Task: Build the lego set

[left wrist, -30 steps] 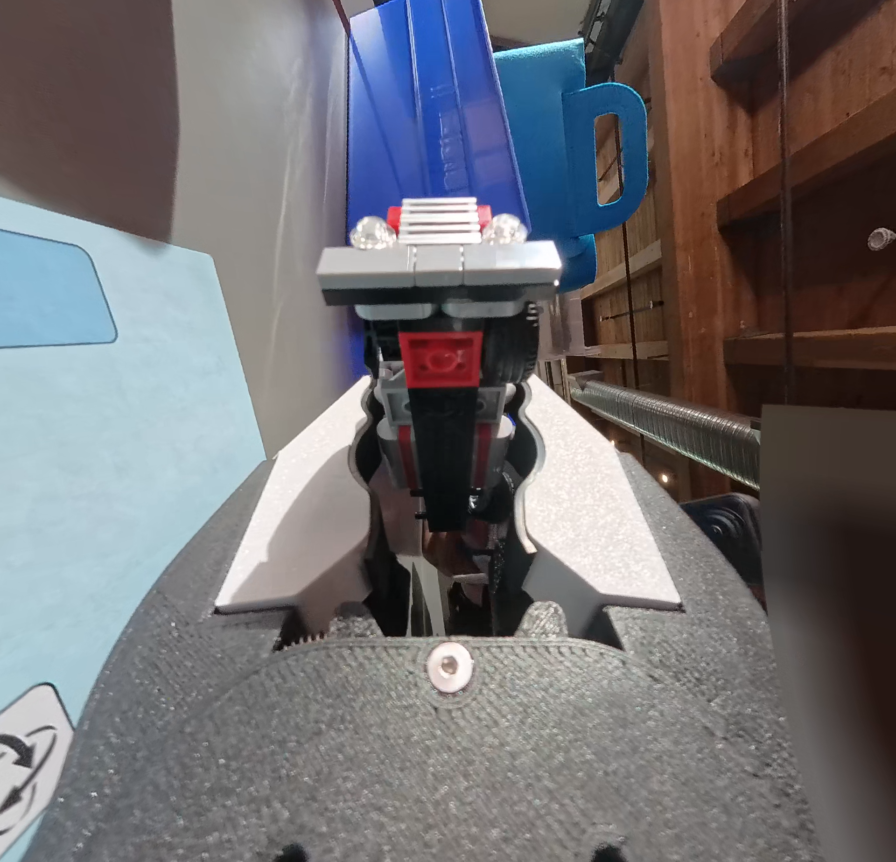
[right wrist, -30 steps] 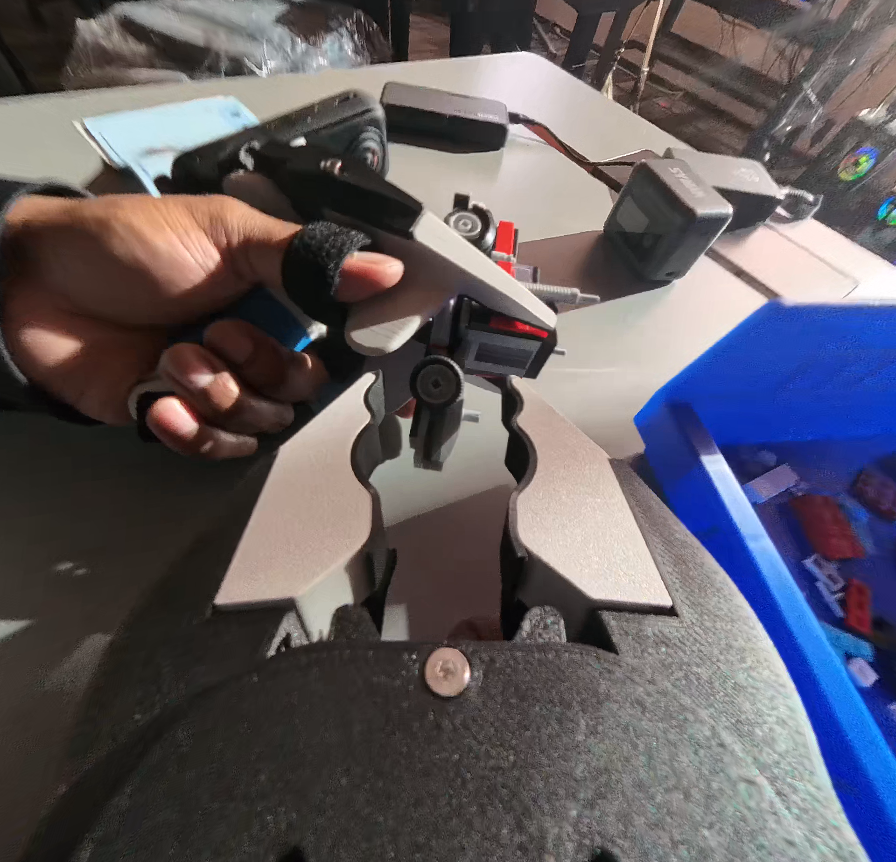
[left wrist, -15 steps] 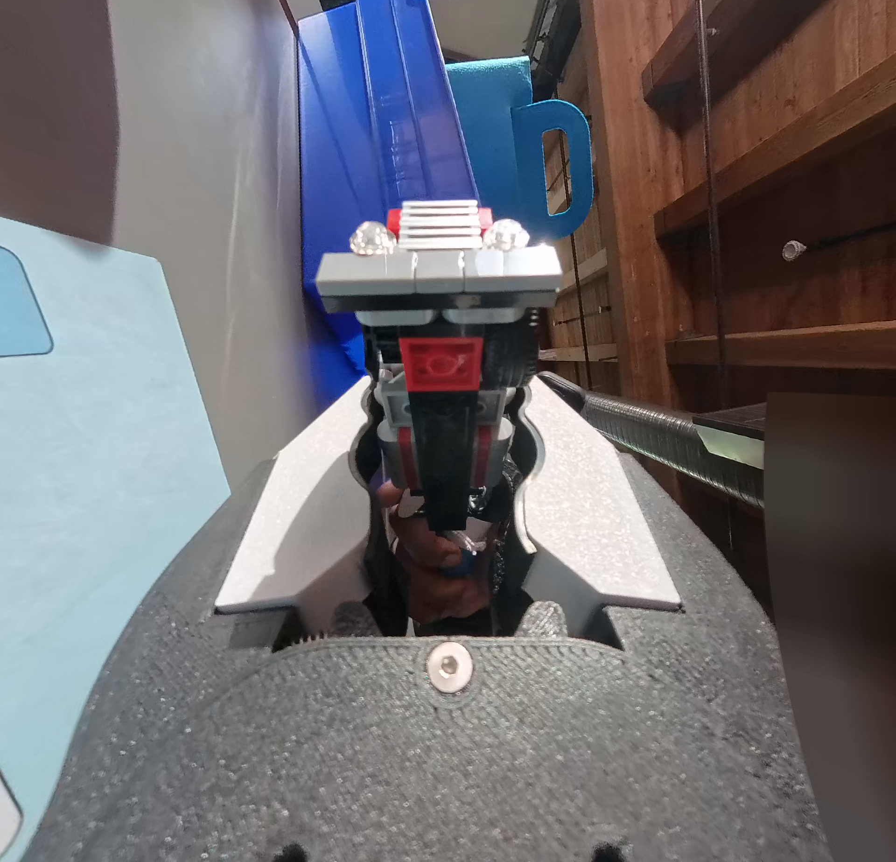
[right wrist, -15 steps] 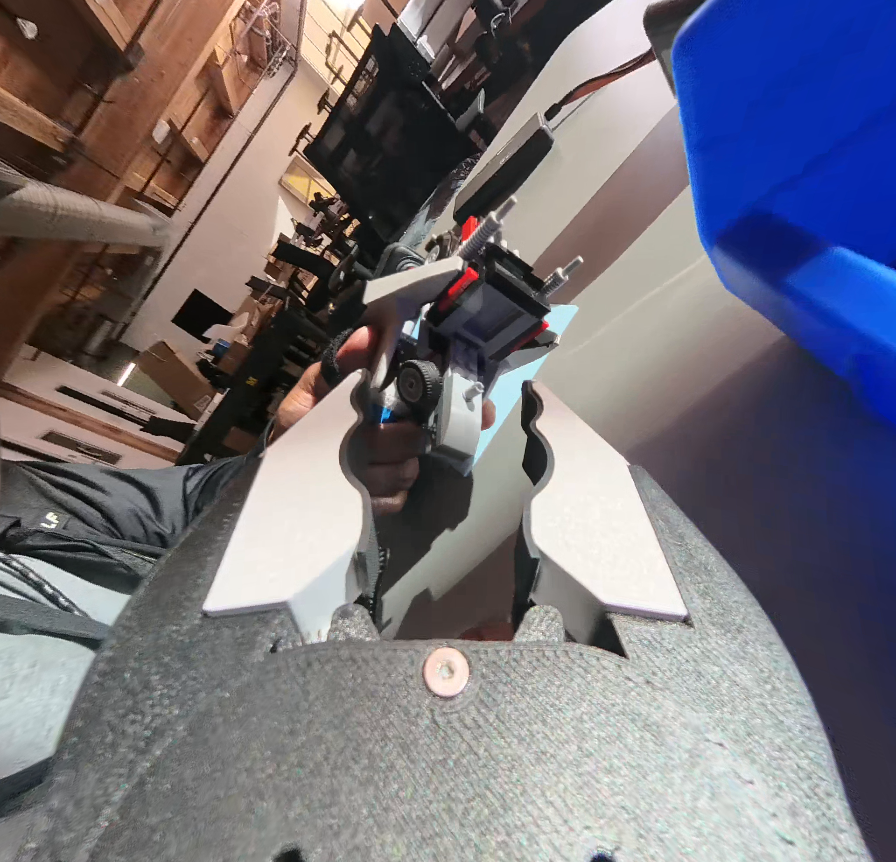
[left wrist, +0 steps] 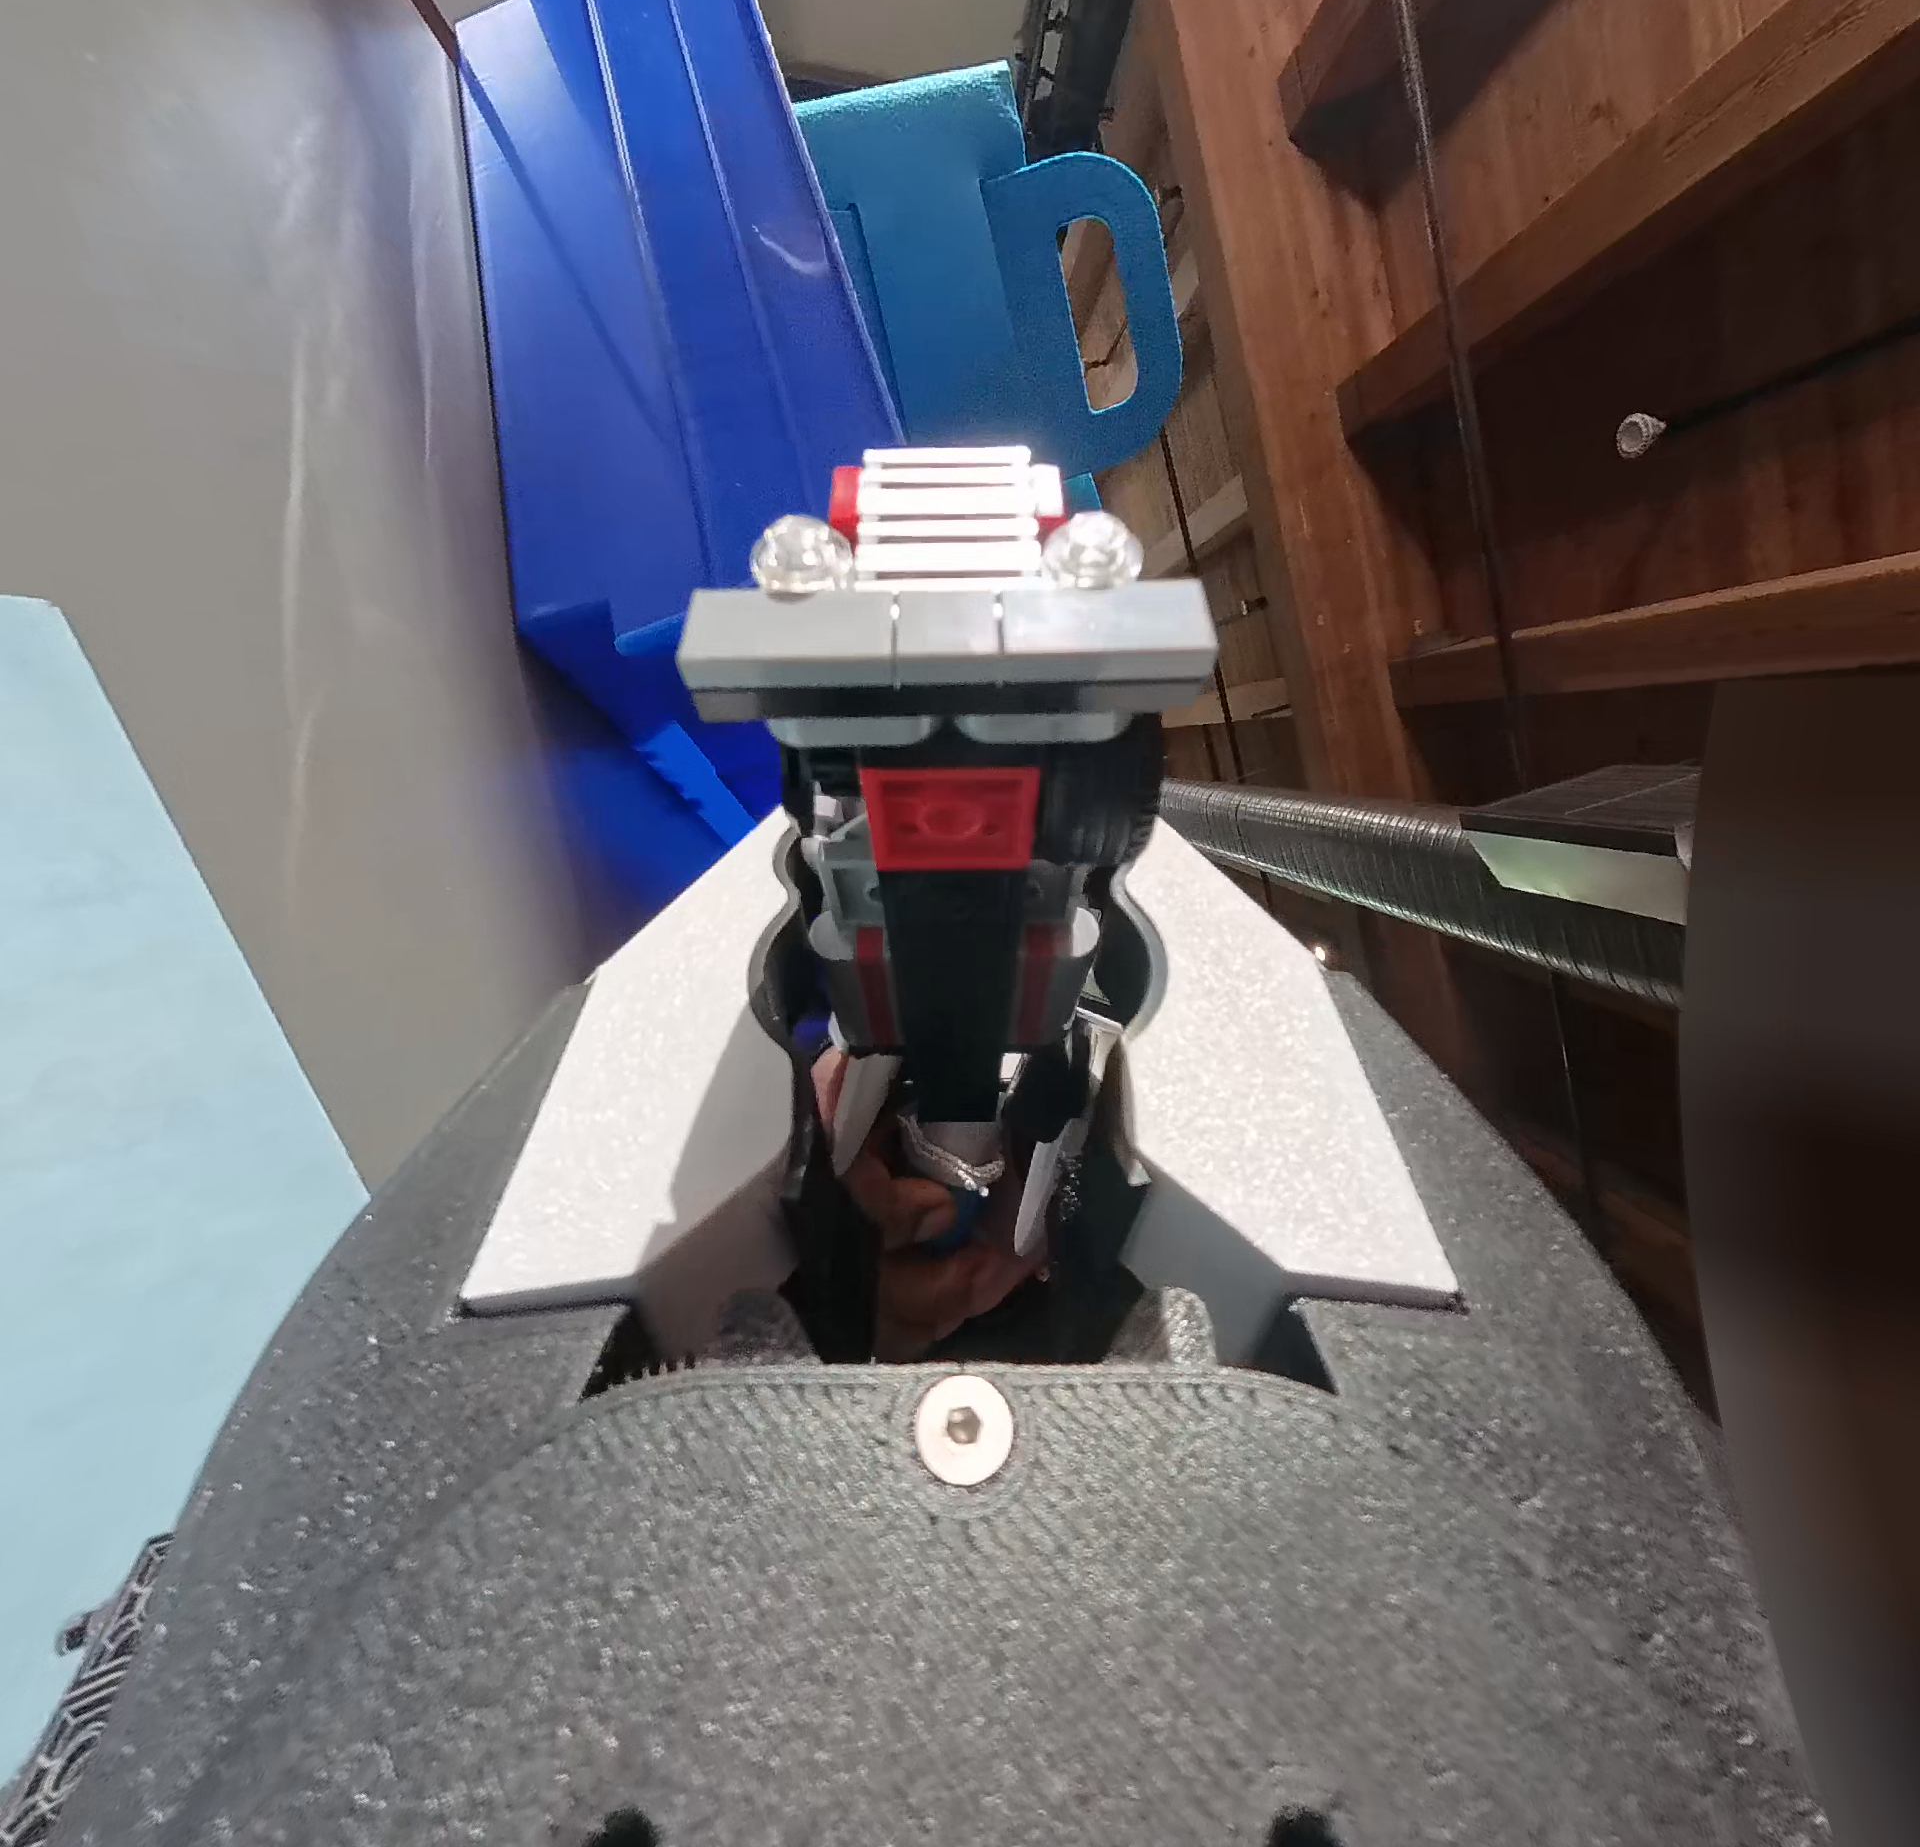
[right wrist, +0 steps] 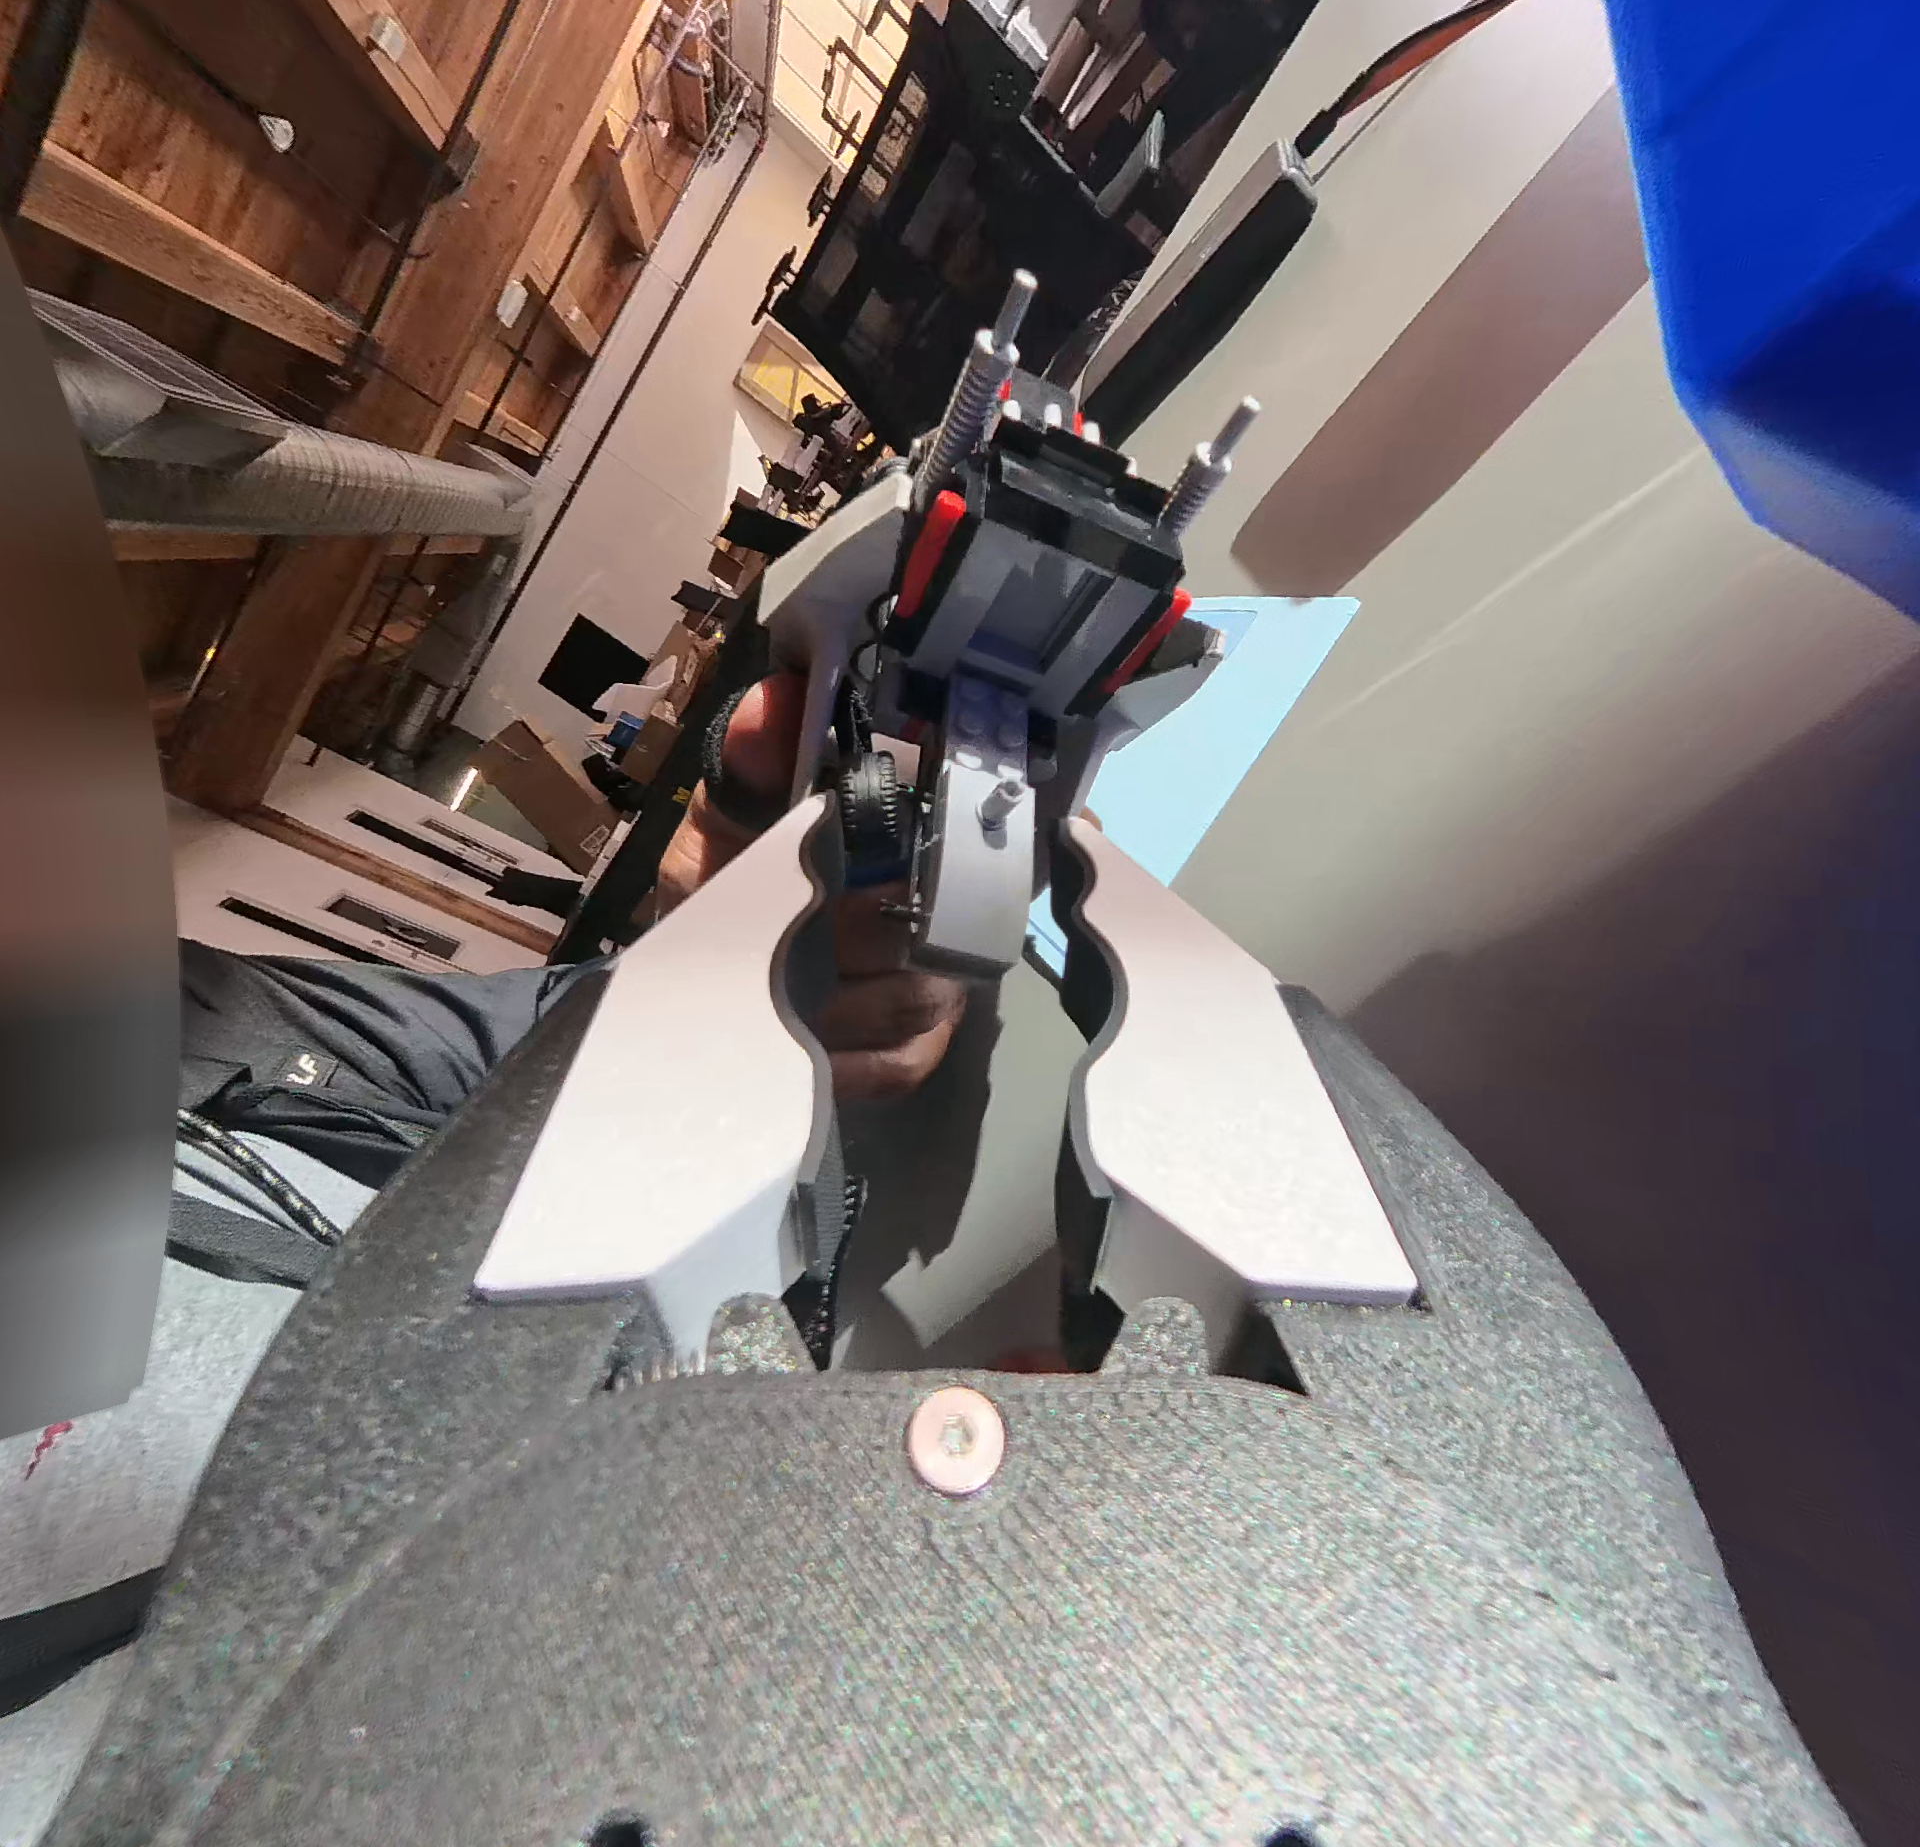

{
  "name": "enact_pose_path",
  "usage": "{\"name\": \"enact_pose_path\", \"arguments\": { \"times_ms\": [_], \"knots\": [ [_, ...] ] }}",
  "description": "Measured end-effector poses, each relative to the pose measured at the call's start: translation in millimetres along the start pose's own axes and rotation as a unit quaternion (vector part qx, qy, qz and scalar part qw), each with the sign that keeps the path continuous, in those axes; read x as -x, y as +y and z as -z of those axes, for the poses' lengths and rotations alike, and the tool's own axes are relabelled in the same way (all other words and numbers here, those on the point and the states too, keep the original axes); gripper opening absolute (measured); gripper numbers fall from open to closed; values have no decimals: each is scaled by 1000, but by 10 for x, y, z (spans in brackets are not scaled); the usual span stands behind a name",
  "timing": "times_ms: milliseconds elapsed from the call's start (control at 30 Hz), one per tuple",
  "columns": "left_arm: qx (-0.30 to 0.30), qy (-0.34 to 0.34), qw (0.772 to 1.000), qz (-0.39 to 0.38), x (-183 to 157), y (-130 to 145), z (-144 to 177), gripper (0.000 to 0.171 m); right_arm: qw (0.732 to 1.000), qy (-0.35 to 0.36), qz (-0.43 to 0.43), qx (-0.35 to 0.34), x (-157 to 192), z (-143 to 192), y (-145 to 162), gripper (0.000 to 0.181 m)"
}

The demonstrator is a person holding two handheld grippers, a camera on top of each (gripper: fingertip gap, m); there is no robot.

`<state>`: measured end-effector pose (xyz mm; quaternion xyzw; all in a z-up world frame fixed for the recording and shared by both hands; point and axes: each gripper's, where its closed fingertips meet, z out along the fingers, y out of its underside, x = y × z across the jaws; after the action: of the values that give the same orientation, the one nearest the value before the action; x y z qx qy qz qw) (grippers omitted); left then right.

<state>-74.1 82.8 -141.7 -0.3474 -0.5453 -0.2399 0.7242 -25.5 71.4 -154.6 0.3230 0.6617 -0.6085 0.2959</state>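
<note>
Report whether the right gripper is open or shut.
Open: the right gripper has parted jaws, empty, just short of the lego truck.

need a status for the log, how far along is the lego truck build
Mostly built: the lego truck already has its grille, clear headlights, bumper and one wheel fitted. In hand: the left gripper clamps it, while the right gripper is open beside its rear. Left: loose pieces presumably remain in the blue bin.

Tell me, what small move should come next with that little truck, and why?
Probably bring the open right gripper in around the grey end of the lego truck, which the left gripper clamps. The right fingers flank that end without touching, so nothing steadies it yet.
</note>
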Motion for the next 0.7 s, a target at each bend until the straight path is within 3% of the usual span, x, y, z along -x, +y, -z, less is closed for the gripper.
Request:
{"name": "enact_pose_path", "arguments": {
  "times_ms": [700],
  "knots": [
    [5, -6, 1000, 15, 50, 21, -2, 55, 999, 0, -27, -41, -54, 88, -130, 39]
  ]
}}
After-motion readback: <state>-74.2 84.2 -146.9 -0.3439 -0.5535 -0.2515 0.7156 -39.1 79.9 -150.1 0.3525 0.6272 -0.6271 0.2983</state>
